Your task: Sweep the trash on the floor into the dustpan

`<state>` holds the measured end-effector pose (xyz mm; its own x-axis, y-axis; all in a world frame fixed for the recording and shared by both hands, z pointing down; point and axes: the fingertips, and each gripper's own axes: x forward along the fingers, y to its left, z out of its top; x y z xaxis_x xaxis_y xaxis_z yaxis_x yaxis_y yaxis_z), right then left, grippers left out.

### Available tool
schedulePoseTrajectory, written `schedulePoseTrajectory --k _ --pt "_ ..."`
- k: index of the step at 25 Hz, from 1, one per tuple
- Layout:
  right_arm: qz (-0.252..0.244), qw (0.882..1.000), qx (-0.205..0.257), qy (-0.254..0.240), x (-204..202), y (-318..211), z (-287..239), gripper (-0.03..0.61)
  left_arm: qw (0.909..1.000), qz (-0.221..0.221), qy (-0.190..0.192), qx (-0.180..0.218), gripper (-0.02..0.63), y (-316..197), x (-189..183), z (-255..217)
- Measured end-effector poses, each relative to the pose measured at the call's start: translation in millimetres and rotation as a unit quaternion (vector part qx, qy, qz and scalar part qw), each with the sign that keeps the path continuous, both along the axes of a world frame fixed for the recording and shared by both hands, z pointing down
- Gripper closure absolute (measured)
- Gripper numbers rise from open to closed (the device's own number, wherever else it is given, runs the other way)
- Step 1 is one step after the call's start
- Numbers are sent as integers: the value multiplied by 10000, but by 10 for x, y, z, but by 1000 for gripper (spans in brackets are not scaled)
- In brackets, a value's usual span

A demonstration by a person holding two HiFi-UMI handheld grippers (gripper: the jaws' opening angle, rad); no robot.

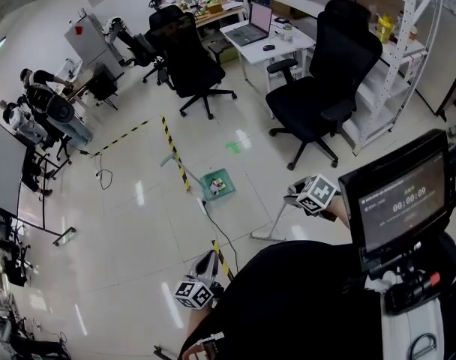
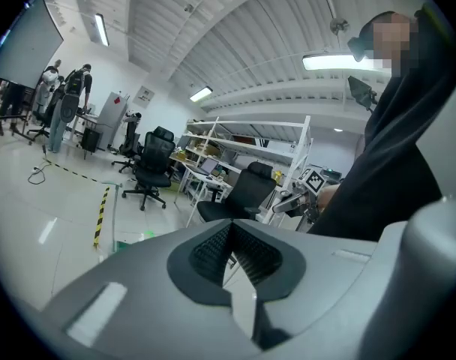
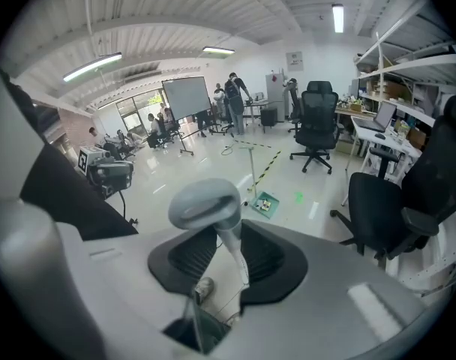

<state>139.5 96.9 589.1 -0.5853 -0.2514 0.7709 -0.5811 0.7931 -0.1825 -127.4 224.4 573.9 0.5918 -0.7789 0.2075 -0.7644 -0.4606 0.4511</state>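
Observation:
A green dustpan (image 1: 217,184) sits on the white floor with small bits of trash in it. Its long handle (image 1: 170,158) leans away to the left. The dustpan (image 3: 266,203) also shows ahead in the right gripper view. My right gripper (image 1: 304,196) is shut on the grey broom handle (image 3: 215,214). The broom slants down to its head (image 1: 267,237) on the floor, right of the dustpan. My left gripper (image 1: 206,265) hangs low near the person's body. It (image 2: 229,235) is shut with nothing between the jaws.
Yellow-black tape (image 1: 175,156) runs across the floor past the dustpan, and a cable (image 1: 220,235) trails from it. A green mark (image 1: 234,147) lies on the floor beyond. Black office chairs (image 1: 318,96) and a desk with a laptop (image 1: 252,27) stand at the back. People work at the far left (image 1: 40,107).

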Motion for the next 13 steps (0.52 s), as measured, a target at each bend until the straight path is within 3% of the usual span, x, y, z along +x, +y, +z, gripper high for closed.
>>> schedulePoseTrajectory --k 13 --pt "-638 9978 91 162 278 123 36 480 9999 132 74 -11 615 -239 635 -39"
